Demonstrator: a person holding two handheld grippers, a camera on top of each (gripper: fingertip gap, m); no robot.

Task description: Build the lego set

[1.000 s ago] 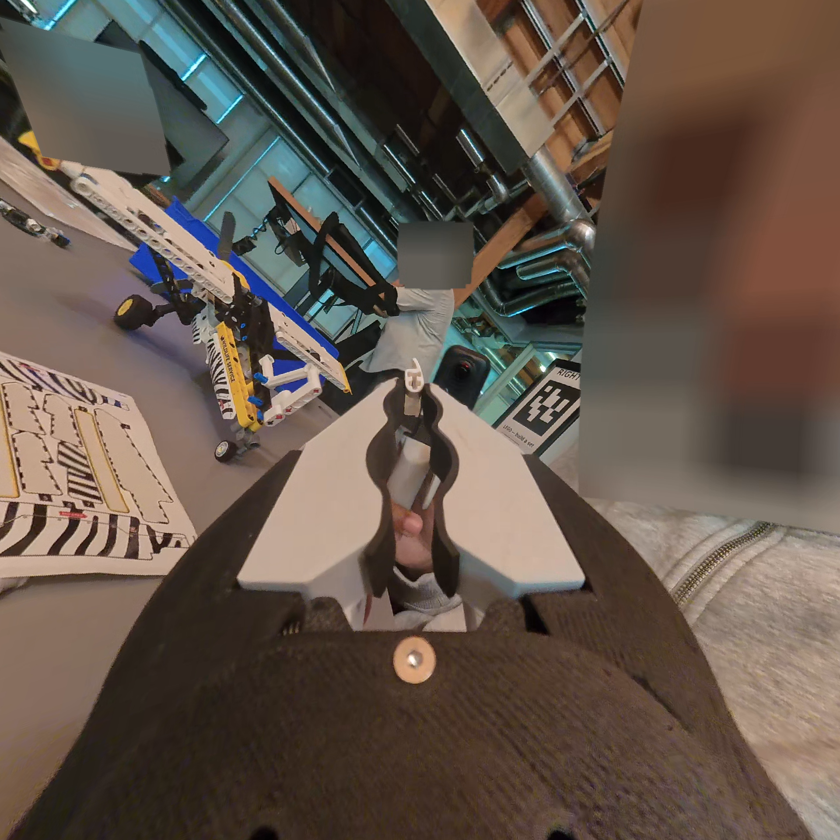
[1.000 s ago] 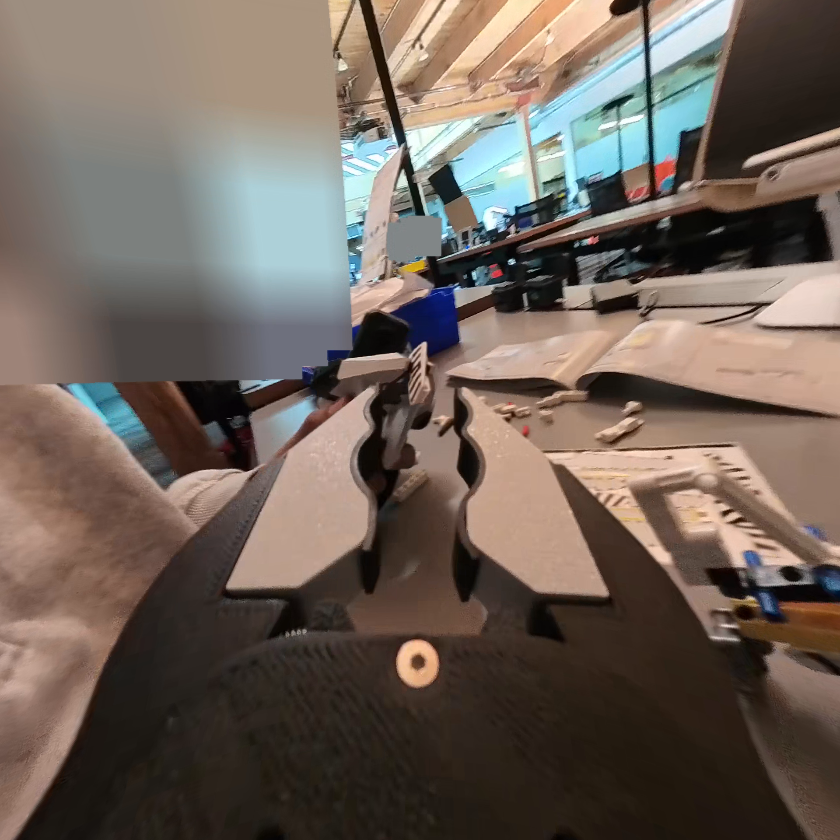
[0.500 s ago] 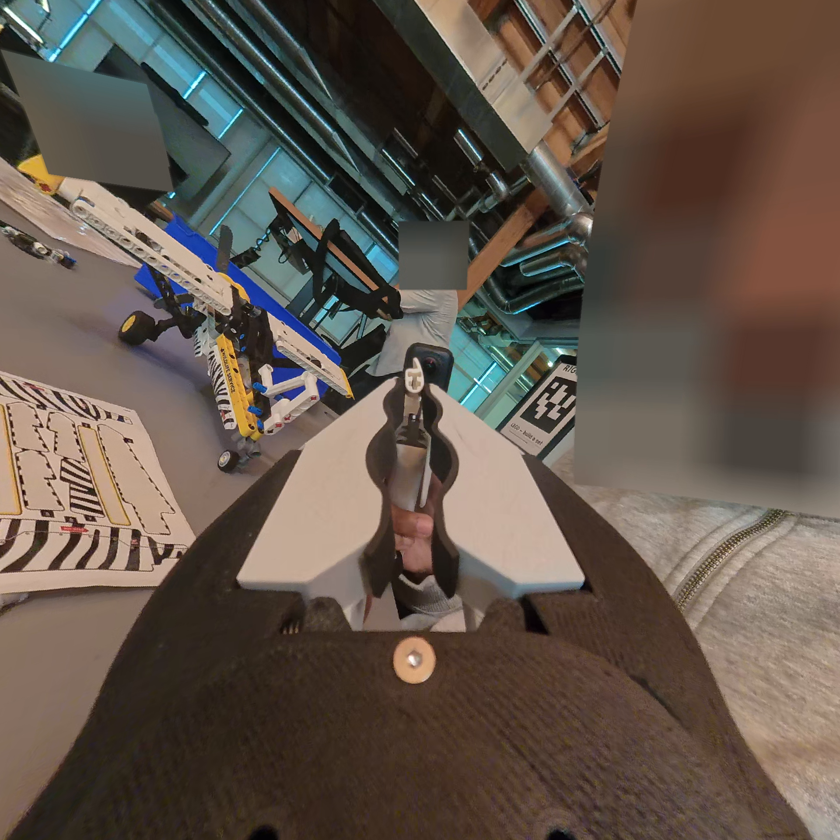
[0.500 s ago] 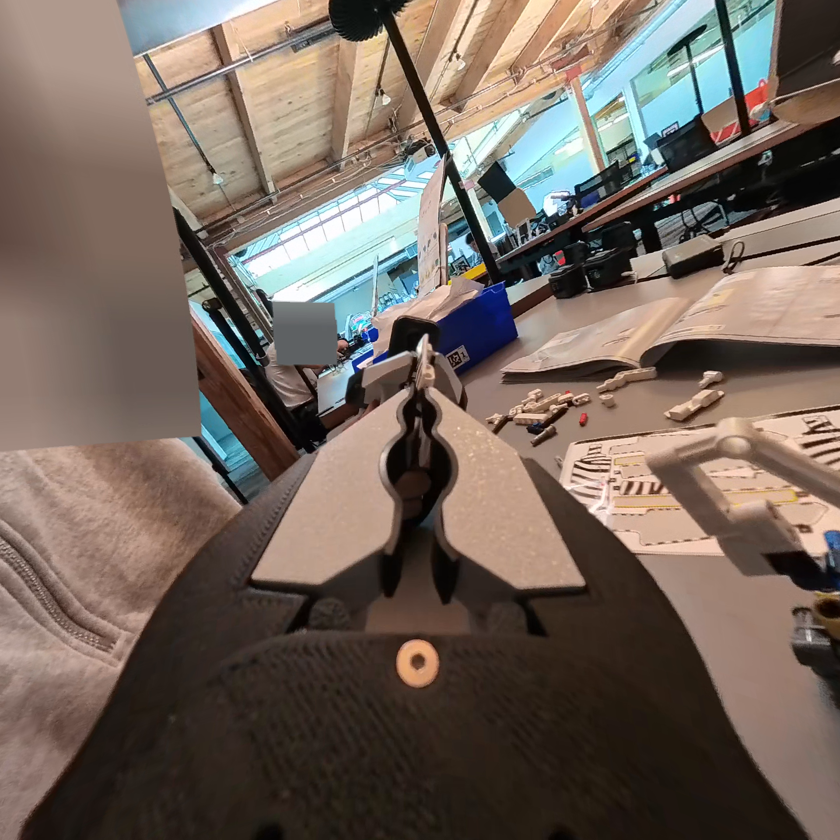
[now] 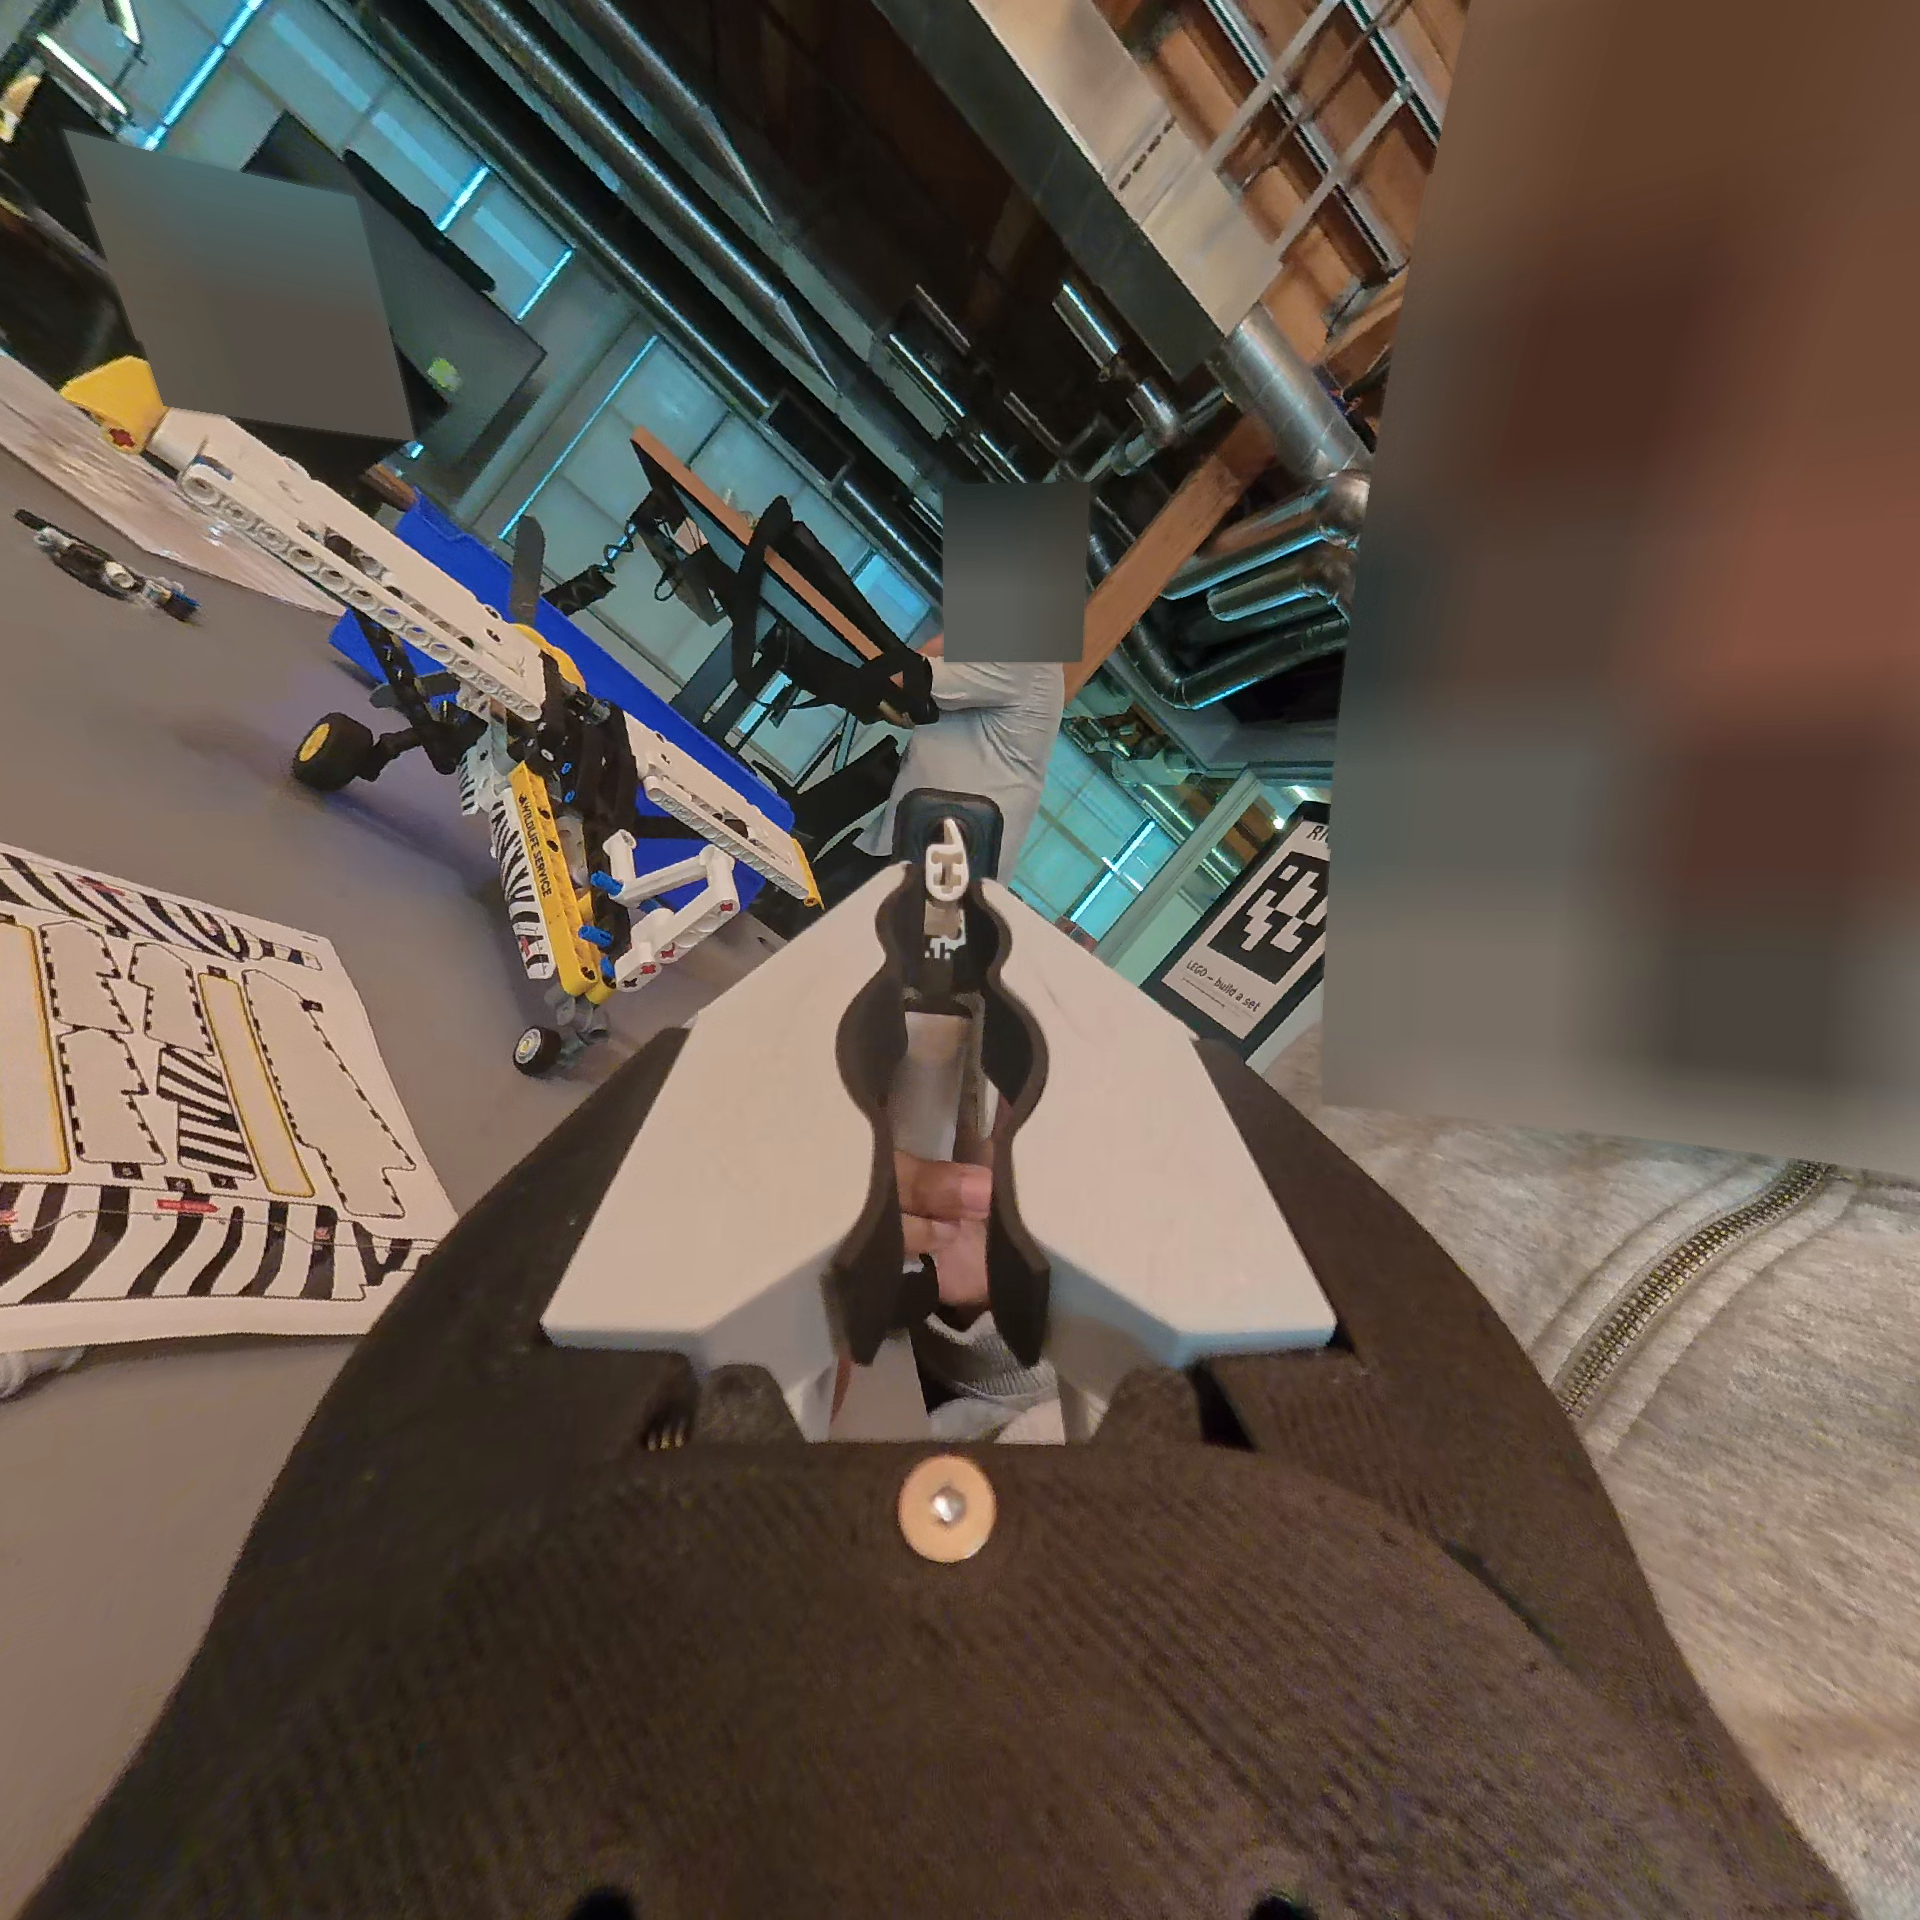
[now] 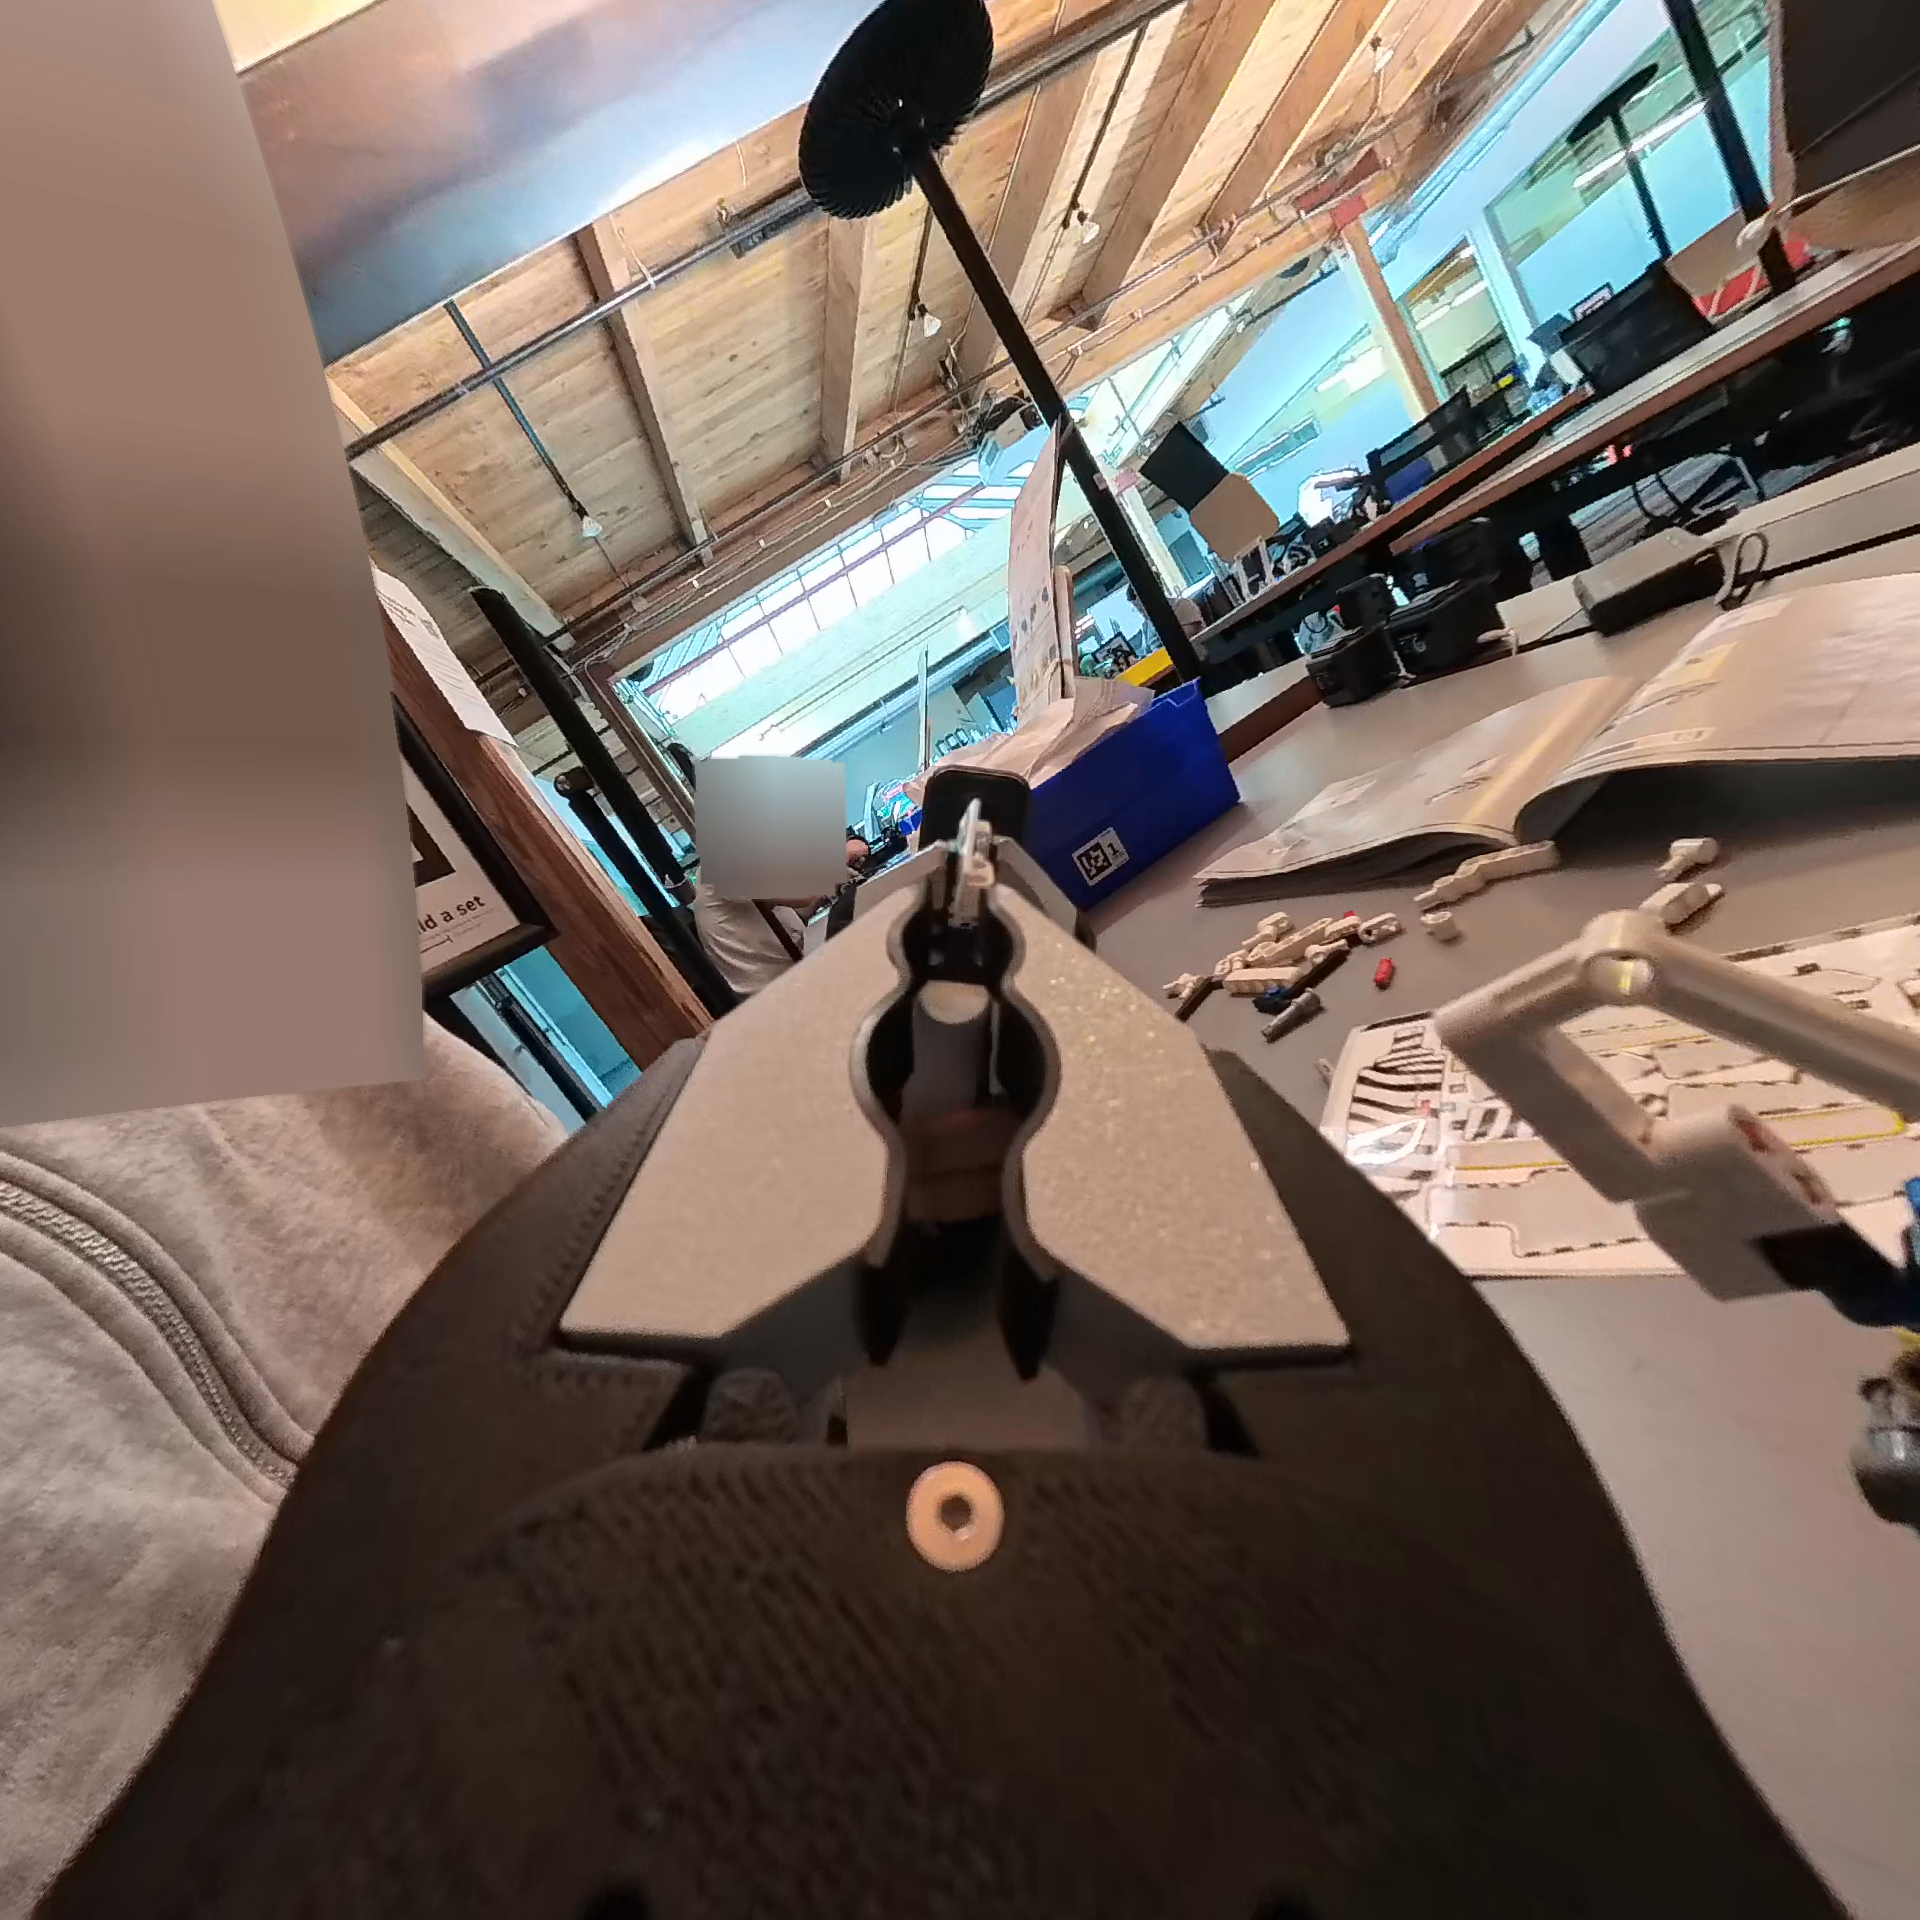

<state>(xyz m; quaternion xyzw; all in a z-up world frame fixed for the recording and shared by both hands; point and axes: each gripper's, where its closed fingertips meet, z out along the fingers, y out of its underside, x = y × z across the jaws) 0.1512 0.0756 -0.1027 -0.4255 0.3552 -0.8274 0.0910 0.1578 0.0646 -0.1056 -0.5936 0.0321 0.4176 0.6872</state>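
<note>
Where the left wrist view looks along the left gripper [image 5: 943, 883], we find its jaws closed on a small white piece [image 5: 943, 864], held in the air off the table [image 5: 156, 748]. The plane model [image 5: 540, 769] stands mid-table. In the right wrist view, the right gripper [image 6: 964, 862] pinches the same piece [image 6: 970, 842]; loose bricks [image 6: 1299, 945] lie toward the far edge.

My right tool [image 6: 961, 883] pinches a small white piece [image 6: 970, 844].
Loose pieces [image 6: 1288, 951] and an open booklet [image 6: 1558, 769] lie on the table [image 6: 1558, 1455].
</note>
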